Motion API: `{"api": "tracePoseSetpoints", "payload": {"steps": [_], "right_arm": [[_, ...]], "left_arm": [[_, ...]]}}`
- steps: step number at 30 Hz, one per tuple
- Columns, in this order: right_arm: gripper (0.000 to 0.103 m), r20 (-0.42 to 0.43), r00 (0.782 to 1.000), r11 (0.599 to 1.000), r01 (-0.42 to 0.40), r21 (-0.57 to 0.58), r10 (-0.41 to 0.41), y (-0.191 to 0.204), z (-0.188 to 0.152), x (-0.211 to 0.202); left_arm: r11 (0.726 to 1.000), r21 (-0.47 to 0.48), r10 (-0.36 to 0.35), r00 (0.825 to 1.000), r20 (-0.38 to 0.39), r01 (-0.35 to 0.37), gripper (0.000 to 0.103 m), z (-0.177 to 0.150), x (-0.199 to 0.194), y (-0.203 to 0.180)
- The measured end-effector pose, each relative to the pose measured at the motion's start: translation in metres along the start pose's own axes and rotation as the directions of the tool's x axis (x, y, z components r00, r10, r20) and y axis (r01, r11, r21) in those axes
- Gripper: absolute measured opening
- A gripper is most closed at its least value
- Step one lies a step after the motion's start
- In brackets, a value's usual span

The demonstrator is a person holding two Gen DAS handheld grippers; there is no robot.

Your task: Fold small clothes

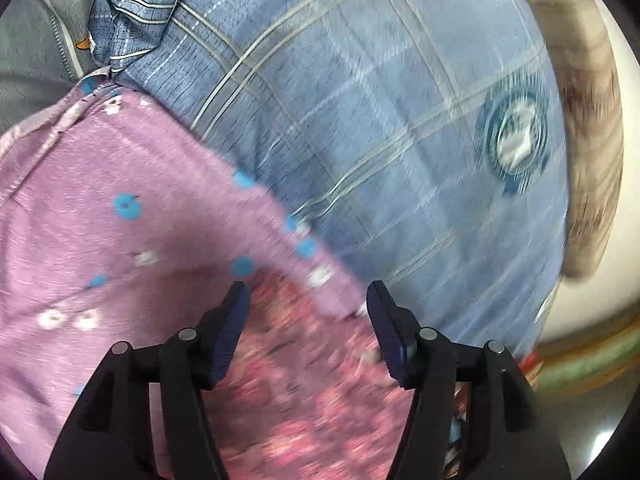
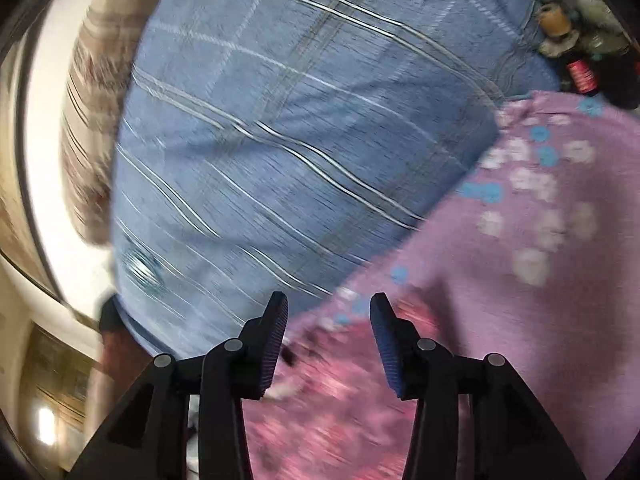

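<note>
A small purple garment (image 1: pixel 120 240) with blue and white flower dots lies on a blue checked bedsheet (image 1: pixel 360 120). Its near part shows a pink flowered side (image 1: pixel 304 392). My left gripper (image 1: pixel 308 296) is open, its jaws wide apart just above the garment's pink edge, holding nothing. In the right wrist view the same purple garment (image 2: pixel 520 280) fills the lower right on the blue sheet (image 2: pixel 280 140). My right gripper (image 2: pixel 329 306) is open and empty over the garment's edge. Both views are motion-blurred.
A grey zipped garment (image 1: pixel 36 48) lies at the far left beyond a blue checked pillow (image 1: pixel 132 8). A brown patterned cloth (image 1: pixel 588 140) hangs along the bed's edge. Thread spools and dark clutter (image 2: pixel 580 60) sit at the far right.
</note>
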State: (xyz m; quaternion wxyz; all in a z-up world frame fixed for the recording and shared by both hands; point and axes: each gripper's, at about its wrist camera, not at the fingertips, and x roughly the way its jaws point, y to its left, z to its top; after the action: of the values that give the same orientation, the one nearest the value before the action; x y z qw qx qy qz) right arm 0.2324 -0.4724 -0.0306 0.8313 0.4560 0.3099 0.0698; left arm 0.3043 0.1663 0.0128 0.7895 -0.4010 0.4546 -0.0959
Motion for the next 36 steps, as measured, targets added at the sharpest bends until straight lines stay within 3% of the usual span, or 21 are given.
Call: {"api": "tracePoseSetpoints", "payload": {"steps": [2, 6, 9, 11, 13, 14, 17, 18, 19, 20, 21, 22, 23, 25, 27, 28, 29, 33, 36], "right_arm": [[0.049, -0.042, 0.996, 0.997, 0.073, -0.028, -0.074, -0.012, -0.011, -0.006], [0.049, -0.119, 0.982, 0.989, 0.144, -0.03, -0.147, -0.038, -0.032, -0.014], [0.051, -0.153, 0.978, 0.99, 0.143, -0.013, -0.143, -0.047, -0.046, -0.014], [0.051, -0.197, 0.969, 0.989, 0.146, -0.02, -0.147, -0.045, -0.052, -0.002], [0.034, -0.22, 0.968, 0.992, 0.115, -0.058, -0.125, -0.032, -0.055, 0.01], [0.005, -0.218, 0.968, 0.989, 0.1, -0.11, -0.122, -0.02, -0.054, 0.012], [0.004, -0.058, 0.992, 0.957, 0.088, -0.278, -0.108, 0.021, -0.042, -0.004], [0.004, -0.041, 0.992, 0.955, 0.107, -0.278, -0.123, 0.022, -0.038, -0.004], [0.004, -0.061, 0.978, 0.944, 0.176, -0.278, -0.201, 0.017, -0.034, 0.007], [0.005, -0.096, 0.962, 0.934, 0.221, -0.28, -0.256, 0.012, -0.033, 0.015], [0.006, -0.142, 0.927, 0.914, 0.299, -0.275, -0.346, 0.0, -0.036, 0.024], [0.009, -0.157, 0.916, 0.911, 0.322, -0.257, -0.368, -0.009, -0.04, 0.021], [0.011, -0.156, 0.923, 0.921, 0.31, -0.237, -0.351, -0.014, -0.044, 0.015], [0.015, -0.131, 0.957, 0.958, 0.239, -0.155, -0.26, -0.028, -0.054, -0.016], [0.035, -0.13, 0.975, 0.981, 0.171, -0.095, -0.182, -0.041, -0.065, -0.044], [0.049, -0.133, 0.981, 0.988, 0.136, -0.068, -0.144, -0.047, -0.074, -0.057], [0.056, -0.134, 0.985, 0.994, 0.1, -0.048, -0.106, -0.053, -0.085, -0.071], [0.062, -0.168, 0.986, 1.0, 0.018, 0.019, -0.015, -0.072, -0.116, -0.094], [0.062, -0.187, 0.982, 0.998, 0.017, 0.067, -0.004, -0.074, -0.128, -0.085]], "left_arm": [[0.998, 0.051, 0.042, 0.997, -0.07, -0.039, 0.06, -0.018, 0.003, 0.015], [0.998, 0.063, 0.026, 0.976, -0.216, -0.013, 0.06, -0.064, 0.016, 0.05], [1.0, 0.028, 0.006, 0.967, -0.255, 0.001, 0.059, -0.084, 0.027, 0.059], [1.0, 0.02, -0.001, 0.964, -0.264, 0.007, 0.051, -0.093, 0.03, 0.056], [0.998, 0.057, 0.005, 0.968, -0.252, 0.01, 0.031, -0.098, 0.025, 0.047], [0.997, 0.082, 0.018, 0.97, -0.241, 0.002, 0.028, -0.098, 0.022, 0.041], [0.986, 0.145, 0.105, 0.976, -0.19, -0.078, 0.019, -0.096, 0.024, 0.029], [0.983, 0.139, 0.144, 0.972, -0.187, -0.119, 0.019, -0.095, 0.027, 0.031], [0.985, 0.115, 0.152, 0.97, -0.191, -0.132, 0.019, -0.092, 0.025, 0.038], [0.988, 0.089, 0.141, 0.971, -0.193, -0.126, 0.019, -0.093, 0.024, 0.041], [0.992, 0.062, 0.12, 0.974, -0.191, -0.11, 0.019, -0.093, 0.019, 0.044], [0.994, 0.059, 0.1, 0.978, -0.181, -0.091, 0.019, -0.095, 0.009, 0.045], [0.994, 0.066, 0.096, 0.98, -0.175, -0.085, 0.019, -0.097, 0.002, 0.046], [0.996, 0.08, 0.057, 0.986, -0.155, -0.045, 0.021, -0.107, -0.024, 0.047], [0.997, 0.076, -0.001, 0.989, -0.148, 0.012, 0.035, -0.119, -0.041, 0.046], [0.995, 0.075, -0.047, 0.988, -0.144, 0.058, 0.048, -0.128, -0.053, 0.049], [0.993, 0.076, -0.082, 0.987, -0.14, 0.093, 0.058, -0.136, -0.06, 0.049], [0.976, 0.07, -0.192, 0.963, -0.188, 0.208, 0.063, -0.172, -0.067, 0.052], [0.983, 0.062, -0.152, 0.956, -0.252, 0.172, 0.063, -0.187, -0.051, 0.05]]}}
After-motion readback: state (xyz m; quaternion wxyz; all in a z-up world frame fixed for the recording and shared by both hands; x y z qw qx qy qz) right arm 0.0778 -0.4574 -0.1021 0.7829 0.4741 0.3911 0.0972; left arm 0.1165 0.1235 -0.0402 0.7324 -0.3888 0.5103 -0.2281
